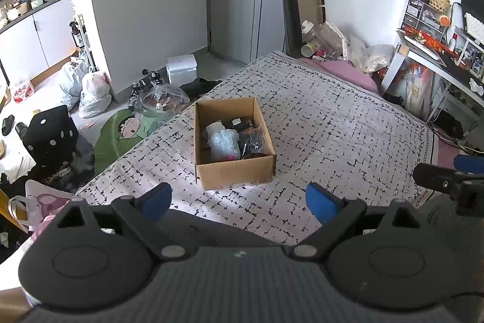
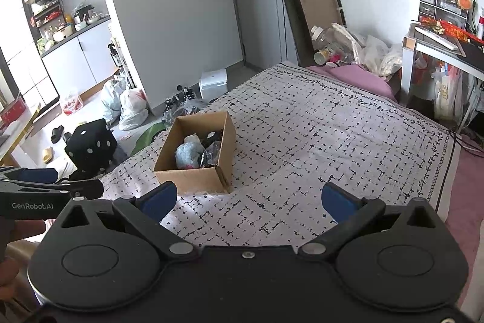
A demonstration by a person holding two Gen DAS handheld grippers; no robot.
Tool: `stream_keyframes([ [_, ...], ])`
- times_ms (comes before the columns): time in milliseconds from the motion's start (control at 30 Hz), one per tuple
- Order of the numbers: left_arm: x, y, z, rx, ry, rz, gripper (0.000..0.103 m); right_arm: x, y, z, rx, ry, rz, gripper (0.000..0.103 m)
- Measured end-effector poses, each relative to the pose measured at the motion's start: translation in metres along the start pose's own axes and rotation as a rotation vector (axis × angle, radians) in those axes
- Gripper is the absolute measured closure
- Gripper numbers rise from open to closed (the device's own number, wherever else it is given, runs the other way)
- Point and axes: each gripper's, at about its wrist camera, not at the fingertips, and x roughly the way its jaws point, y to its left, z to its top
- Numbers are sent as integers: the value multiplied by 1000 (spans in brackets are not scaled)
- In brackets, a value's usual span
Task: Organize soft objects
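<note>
Both the left gripper [image 1: 239, 199] and right gripper [image 2: 246, 200] gape wide, empty. The fluffy pale-blue bundle [image 1: 224, 143] in the centre-frame brown cardboard box [image 1: 236, 174] looks light and squashy; pinch its middle.

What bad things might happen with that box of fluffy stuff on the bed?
The cardboard box sits near the bed's left edge, so a nudge might tip it onto the floor. It already looks fairly full, with a pale blue fluffy item on top, so more might spill out. Both tongs, left and right, are open and empty.
</note>
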Motion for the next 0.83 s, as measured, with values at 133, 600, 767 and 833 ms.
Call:
stream_keyframes([
  [133, -1, 2, -2, 0, -3, -1, 8, -2, 1, 0, 7, 1, 28, 0],
  [600, 1, 2, -5, 6, -4, 3, 8, 4, 4, -3, -11, 9, 11, 0],
  [767, 6, 4, -5, 5, -4, 5, 8, 9, 2, -4, 0, 16, 36, 0],
  [833, 11, 5, -5, 5, 1, 9, 8, 9, 3, -7, -7, 11, 42, 0],
])
